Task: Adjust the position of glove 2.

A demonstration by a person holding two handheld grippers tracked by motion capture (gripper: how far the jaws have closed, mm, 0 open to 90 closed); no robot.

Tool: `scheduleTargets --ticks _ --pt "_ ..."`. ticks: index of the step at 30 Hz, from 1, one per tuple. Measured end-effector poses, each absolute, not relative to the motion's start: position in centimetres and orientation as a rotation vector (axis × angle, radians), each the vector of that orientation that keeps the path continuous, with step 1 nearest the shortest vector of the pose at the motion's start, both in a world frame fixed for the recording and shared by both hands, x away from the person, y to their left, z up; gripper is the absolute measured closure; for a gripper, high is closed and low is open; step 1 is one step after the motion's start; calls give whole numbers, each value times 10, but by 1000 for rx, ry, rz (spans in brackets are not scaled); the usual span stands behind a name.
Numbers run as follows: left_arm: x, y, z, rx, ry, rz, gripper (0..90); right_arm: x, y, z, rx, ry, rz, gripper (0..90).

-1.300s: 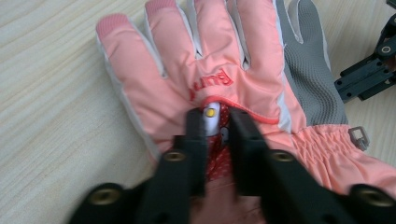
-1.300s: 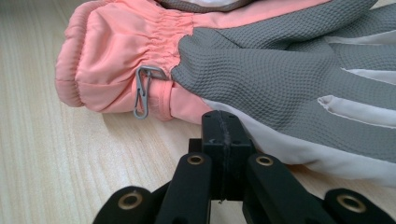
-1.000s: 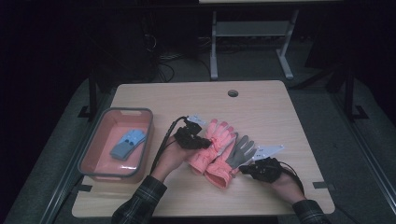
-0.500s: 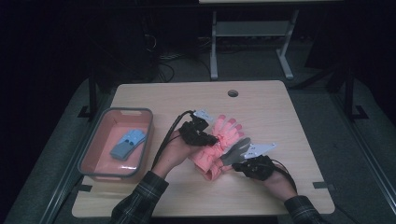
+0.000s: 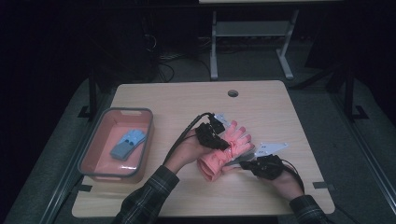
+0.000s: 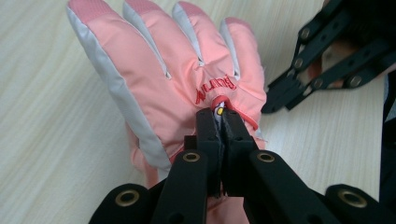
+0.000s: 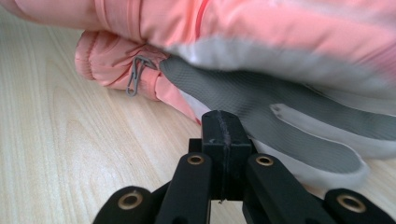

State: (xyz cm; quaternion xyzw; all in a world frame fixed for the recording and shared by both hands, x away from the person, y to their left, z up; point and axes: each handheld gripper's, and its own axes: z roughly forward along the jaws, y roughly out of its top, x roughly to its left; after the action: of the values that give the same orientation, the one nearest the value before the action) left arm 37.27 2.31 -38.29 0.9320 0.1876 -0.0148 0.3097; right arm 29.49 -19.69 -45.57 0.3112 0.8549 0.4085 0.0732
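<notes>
Pink glove (image 5: 223,151) lies mid-table, its long axis slanting cuff-near to fingers-far. Nearest me, my right gripper (image 7: 223,128) is pressed together, empty, beside the lower glove (image 7: 280,109) with the grey palm. My left gripper (image 6: 219,119) pinches the top glove's back. I count two gloves stacked, and farther left one tray (image 5: 95,149).

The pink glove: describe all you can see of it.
The pink glove is padded, salmon-coloured fabric with white side panels, a grey textured palm and red embroidered lettering. It lies near the middle of the table, fingers pointing away from the person. The left gripper is shut on a small tab on its back; the right gripper sits closed at its grey underside.
</notes>
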Motion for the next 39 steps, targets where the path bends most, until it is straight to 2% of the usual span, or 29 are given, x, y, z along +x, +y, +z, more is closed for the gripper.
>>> scheduleTargets --ticks 4,9,18,25,30,36,39 --pt "371 20 -388 2479 453 -49 876 293 -207 -450 928 2538 1252 900" --pt "370 26 -377 2428 426 -86 877 294 -222 -420 940 2420 1356 900" --pt "367 23 -371 2447 312 -99 877 299 -222 -391 906 2316 1423 900" --pt "366 16 -355 2483 189 -103 876 302 -216 -382 898 2292 1459 900" --pt "371 15 -370 2527 165 -84 870 304 -213 -385 904 2298 1429 900" --pt "372 17 -382 2504 164 -102 843 314 -206 -395 944 2314 1415 900" --pt "372 18 -382 2500 167 -88 807 321 -197 -403 975 2363 1377 900"
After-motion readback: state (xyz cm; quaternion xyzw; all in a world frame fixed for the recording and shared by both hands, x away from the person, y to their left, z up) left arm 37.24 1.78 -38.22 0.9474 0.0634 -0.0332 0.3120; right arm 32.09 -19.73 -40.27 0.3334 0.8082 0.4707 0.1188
